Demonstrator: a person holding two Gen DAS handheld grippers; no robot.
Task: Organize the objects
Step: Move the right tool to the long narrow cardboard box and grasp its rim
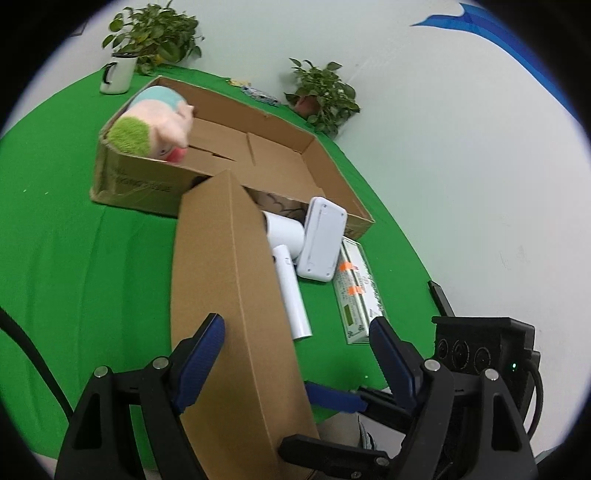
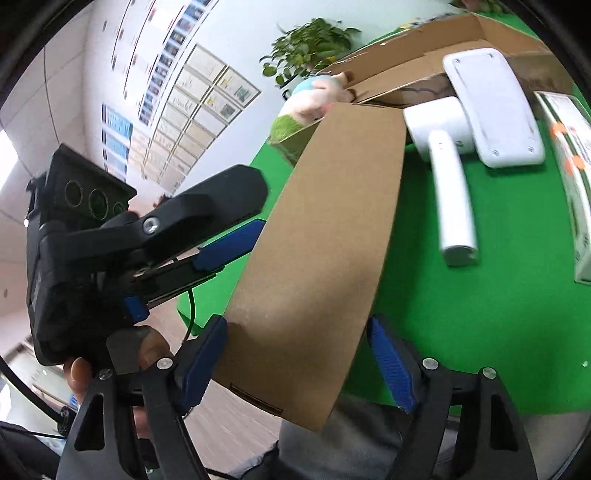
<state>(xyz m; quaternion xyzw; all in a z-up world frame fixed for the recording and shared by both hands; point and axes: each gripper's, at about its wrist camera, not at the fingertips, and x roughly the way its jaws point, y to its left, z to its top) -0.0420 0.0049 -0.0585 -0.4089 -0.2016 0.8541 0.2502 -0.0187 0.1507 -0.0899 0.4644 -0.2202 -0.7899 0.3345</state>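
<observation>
Reaching out over the green table (image 1: 74, 258), the left gripper (image 1: 297, 354) has its blue-padded jaws spread wide, and the long flap (image 1: 229, 295) of a cardboard box (image 1: 332, 166) rises between them; the flap's edge lies against the left pad, while the right pad stands clear of it, so nothing is clamped. Ahead of that gripper and to its left, a stuffed toy (image 1: 155, 122) with a green tuft sits in the far corner of the open box, and farther off a white mug (image 1: 117, 74) stands by a potted plant (image 1: 155, 33). Just right of the flap lie a white hair dryer (image 1: 288, 266), a white flat device (image 1: 321, 240) leaning over it, and a printed carton (image 1: 356, 291). A second potted plant (image 1: 325, 96) stands beyond the box. The right gripper (image 2: 297, 354), pointing at the same flap (image 2: 325, 236), also stands wide apart with the cardboard between its pads; I cannot tell whether either pad presses on it. To its right the hair dryer (image 2: 450, 199) lies well clear on the cloth.
</observation>
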